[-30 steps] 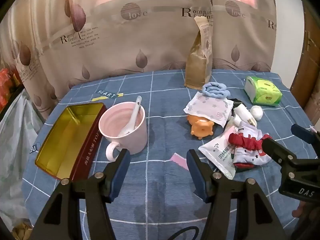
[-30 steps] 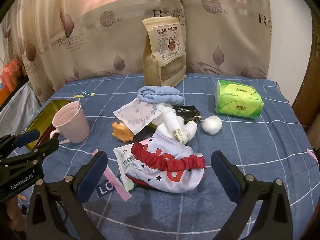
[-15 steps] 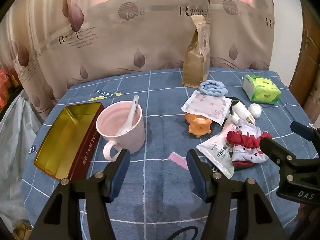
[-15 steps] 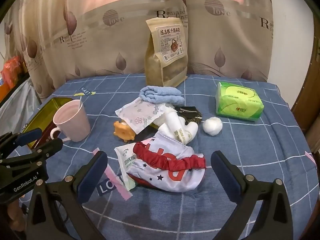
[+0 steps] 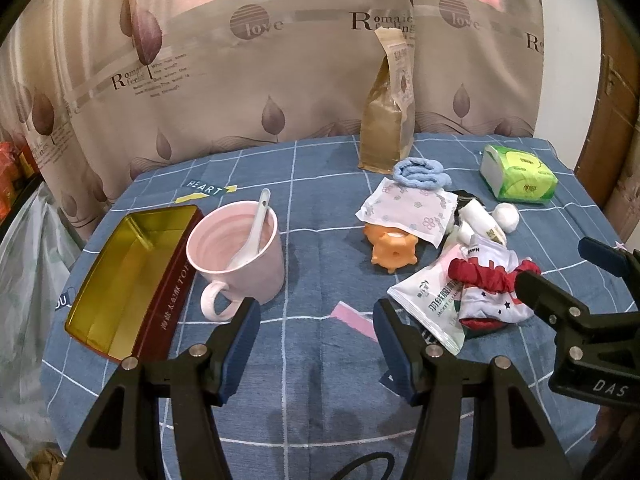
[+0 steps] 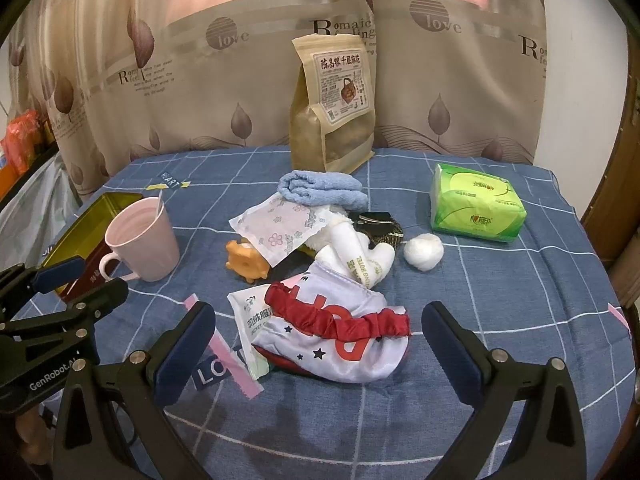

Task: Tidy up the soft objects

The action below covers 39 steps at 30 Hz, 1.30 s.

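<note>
**Soft goods heaped on blue checked table, both tongs idle**

- Left tongs (image 5: 316,330): spread wide, nothing between the pads, poised over bare cloth just in front of the pink mug (image 5: 240,252).
- Right tongs (image 6: 318,334): spread wider, empty, flanking the white printed cloth pouch (image 6: 336,336) without touching it.
- Pouch: nearest item of the heap, at table centre; red scrunchie (image 6: 340,316) draped across its top; white sachet (image 6: 250,320) tucked under its left edge.
- Behind pouch: rolled white hotel slippers (image 6: 356,256), floral wipe packet (image 6: 280,228) resting over an orange rubber toy (image 6: 244,260), folded blue towel (image 6: 320,188) farthest back.
- Cotton ball (image 6: 423,251): alone, right of the slippers.
- Green tissue pack (image 6: 476,208): well apart, far right.
- Kraft snack bag (image 6: 332,108): upright at the table's rear, before the curtain.
- Mug: white spoon (image 5: 252,232) standing inside; beside it, left, an open gold-lined tin (image 5: 124,276).
</note>
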Each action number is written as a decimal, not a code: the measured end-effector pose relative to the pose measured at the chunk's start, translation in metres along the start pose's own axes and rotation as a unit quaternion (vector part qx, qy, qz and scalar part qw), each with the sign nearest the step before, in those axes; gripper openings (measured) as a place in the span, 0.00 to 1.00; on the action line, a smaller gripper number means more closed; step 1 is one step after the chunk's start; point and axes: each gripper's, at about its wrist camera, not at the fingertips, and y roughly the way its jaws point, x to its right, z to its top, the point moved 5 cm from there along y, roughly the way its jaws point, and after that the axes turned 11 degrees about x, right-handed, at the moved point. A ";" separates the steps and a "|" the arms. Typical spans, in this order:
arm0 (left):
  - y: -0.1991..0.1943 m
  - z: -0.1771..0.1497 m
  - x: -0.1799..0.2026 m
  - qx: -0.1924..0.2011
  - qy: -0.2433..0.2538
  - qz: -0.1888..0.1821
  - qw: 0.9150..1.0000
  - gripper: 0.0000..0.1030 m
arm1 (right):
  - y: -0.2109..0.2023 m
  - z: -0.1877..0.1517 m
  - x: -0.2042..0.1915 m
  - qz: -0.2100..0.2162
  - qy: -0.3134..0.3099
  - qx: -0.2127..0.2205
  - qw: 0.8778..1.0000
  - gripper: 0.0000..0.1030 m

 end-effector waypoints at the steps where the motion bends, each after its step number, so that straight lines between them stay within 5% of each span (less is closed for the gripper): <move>1: 0.000 0.000 0.000 0.000 0.000 0.000 1.000 0.58 | 0.000 0.000 0.001 0.000 0.000 0.000 1.000 0.99; 22: 0.004 -0.004 0.000 -0.006 -0.001 -0.003 1.000 0.58 | 0.011 -0.008 0.001 0.010 -0.027 -0.021 0.999 0.86; 39: 0.024 -0.013 0.002 -0.028 -0.001 -0.021 0.999 0.58 | 0.066 -0.032 0.003 -0.019 -0.023 -0.063 0.998 0.77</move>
